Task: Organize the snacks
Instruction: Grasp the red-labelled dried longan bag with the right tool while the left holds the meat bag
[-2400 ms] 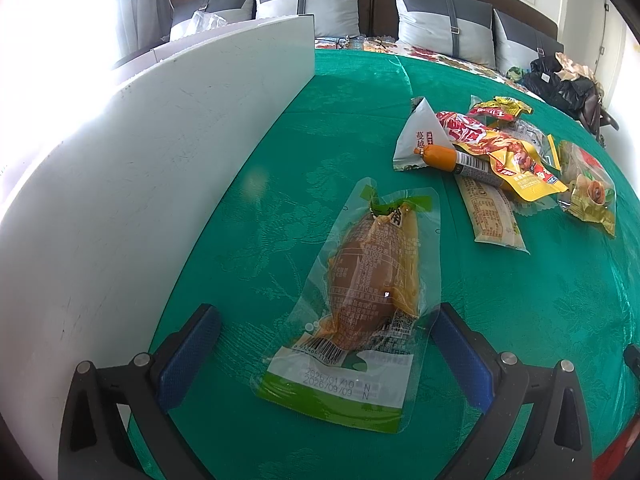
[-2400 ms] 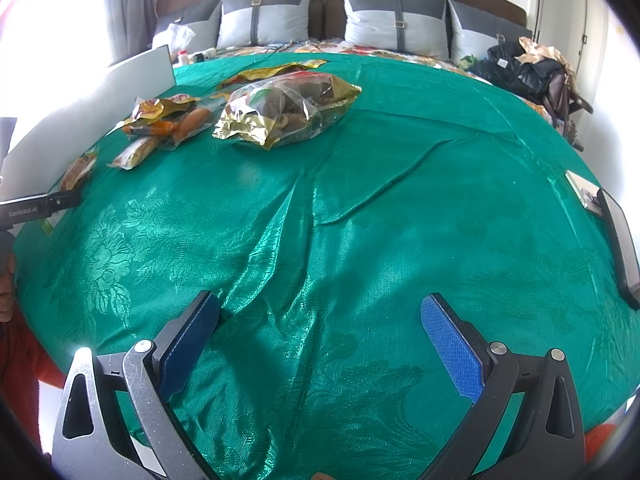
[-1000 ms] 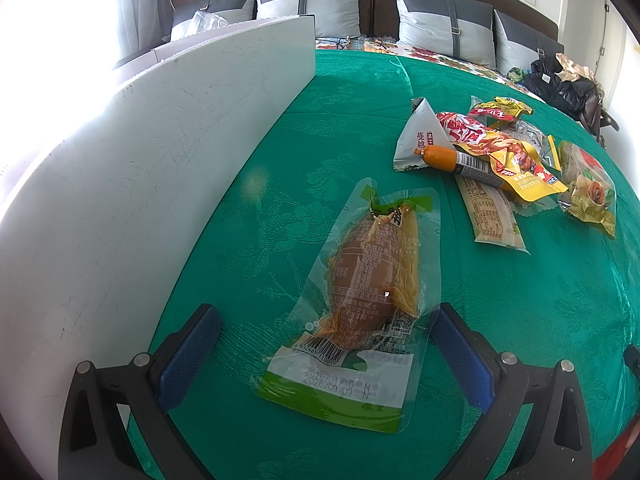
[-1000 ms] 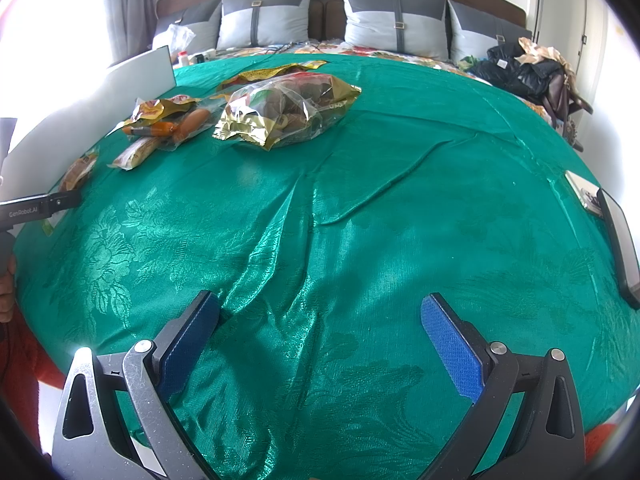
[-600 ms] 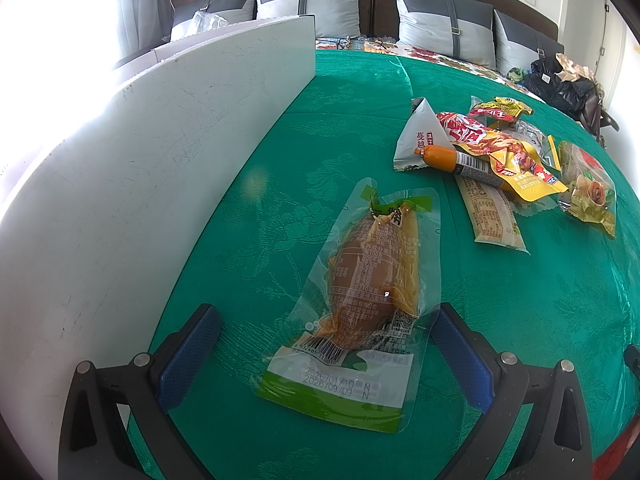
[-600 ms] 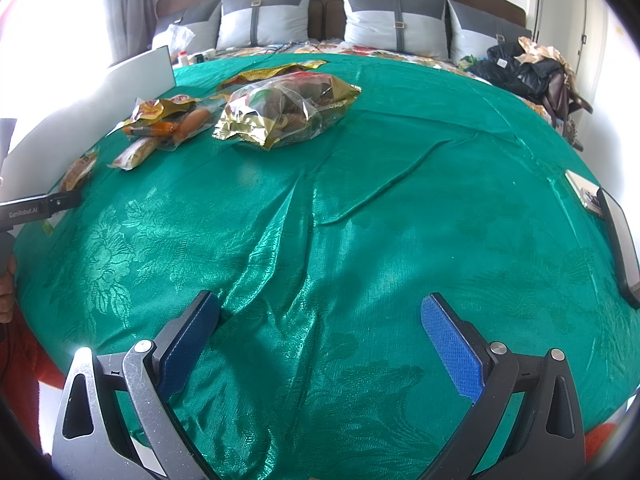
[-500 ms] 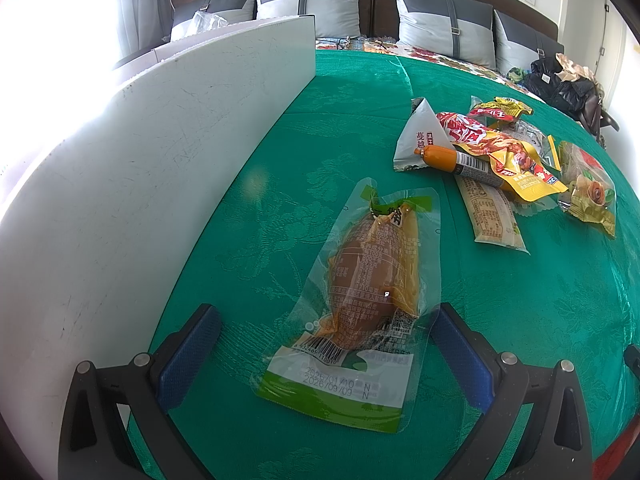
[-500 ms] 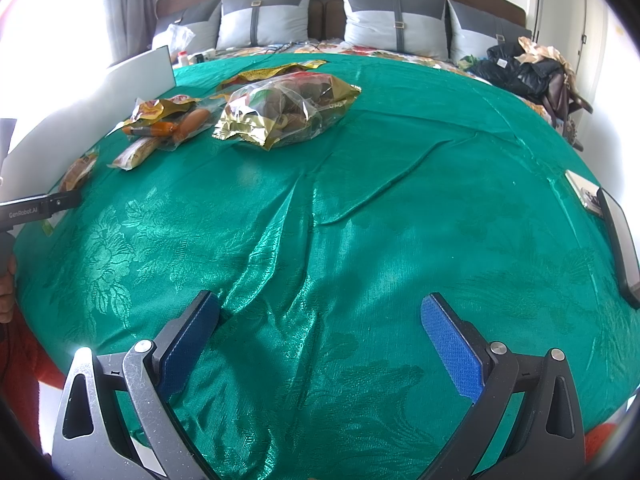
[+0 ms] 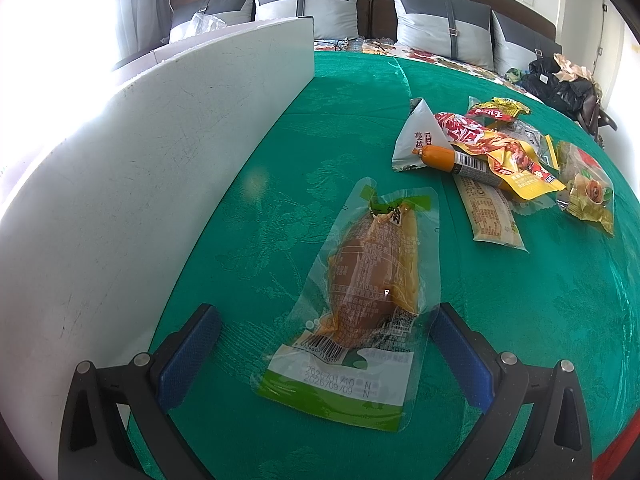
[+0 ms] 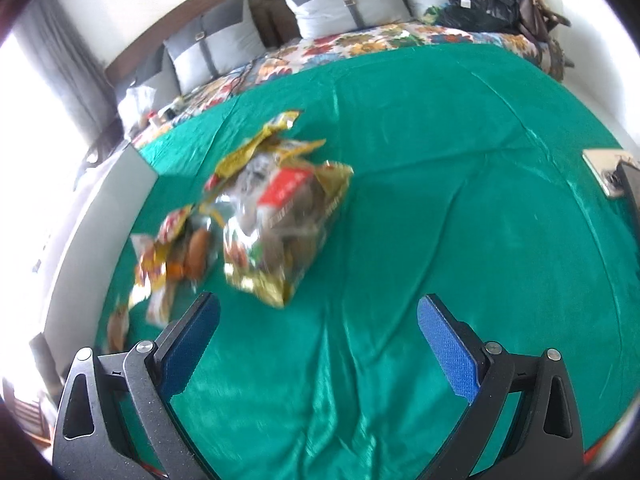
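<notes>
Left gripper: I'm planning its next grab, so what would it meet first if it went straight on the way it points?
Likely the clear vacuum-packed snack pouch, lying flat between the open left gripper jaws.

We see a green damask cloth (image 9: 360, 128) spread over the table, a white board (image 9: 140, 168) standing along its left edge, and grey pillows (image 9: 440, 20) against a dark headboard (image 10: 208, 4) behind.

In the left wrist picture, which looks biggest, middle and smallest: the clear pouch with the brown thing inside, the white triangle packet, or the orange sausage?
As they look in that view:
1. Clear pouch, biggest by far, though it lies nearest the camera, which helps.
2. White triangle packet.
3. Orange sausage, smallest; its far end is partly hidden under the yellow wrapper.
</notes>
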`<move>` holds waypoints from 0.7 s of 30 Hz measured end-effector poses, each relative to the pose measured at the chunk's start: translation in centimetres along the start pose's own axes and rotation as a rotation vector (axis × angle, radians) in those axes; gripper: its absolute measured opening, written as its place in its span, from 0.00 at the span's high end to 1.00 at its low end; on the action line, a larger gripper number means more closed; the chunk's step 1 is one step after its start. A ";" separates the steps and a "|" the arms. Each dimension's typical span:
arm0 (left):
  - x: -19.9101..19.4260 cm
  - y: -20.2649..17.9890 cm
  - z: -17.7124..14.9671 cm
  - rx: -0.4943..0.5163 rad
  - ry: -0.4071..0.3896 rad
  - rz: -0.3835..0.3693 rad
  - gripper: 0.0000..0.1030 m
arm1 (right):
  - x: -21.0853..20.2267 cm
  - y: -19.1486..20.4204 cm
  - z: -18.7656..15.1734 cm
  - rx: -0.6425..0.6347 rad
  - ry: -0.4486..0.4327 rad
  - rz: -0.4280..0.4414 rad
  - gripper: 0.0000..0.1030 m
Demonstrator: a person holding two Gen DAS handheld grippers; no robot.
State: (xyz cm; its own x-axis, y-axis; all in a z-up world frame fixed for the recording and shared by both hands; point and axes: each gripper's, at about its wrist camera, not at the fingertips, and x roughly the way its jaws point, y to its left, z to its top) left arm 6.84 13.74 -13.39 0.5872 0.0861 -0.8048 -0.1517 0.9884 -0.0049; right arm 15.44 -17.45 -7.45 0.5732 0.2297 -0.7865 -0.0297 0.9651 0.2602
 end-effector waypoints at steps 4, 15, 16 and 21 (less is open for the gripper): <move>-0.1 0.0 -0.1 0.001 -0.001 0.000 0.00 | 2.4 4.4 3.2 -0.081 0.026 -0.148 0.03; 0.0 0.0 -0.1 0.001 -0.004 0.000 0.00 | 7.7 8.0 4.3 -0.101 0.105 -0.373 0.03; -0.1 0.0 -0.2 0.001 -0.004 0.000 0.00 | 7.8 8.0 4.2 -0.114 0.103 -0.390 0.03; -0.1 0.0 -0.2 0.001 -0.004 0.000 0.00 | 8.2 7.1 3.9 -0.113 0.115 -0.397 0.03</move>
State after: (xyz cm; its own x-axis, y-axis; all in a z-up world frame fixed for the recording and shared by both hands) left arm 6.60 13.71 -13.49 0.5903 0.0868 -0.8025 -0.1507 0.9886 -0.0040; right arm 23.12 -9.25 -9.84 0.4636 -0.1560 -0.8722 0.0816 0.9877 -0.1333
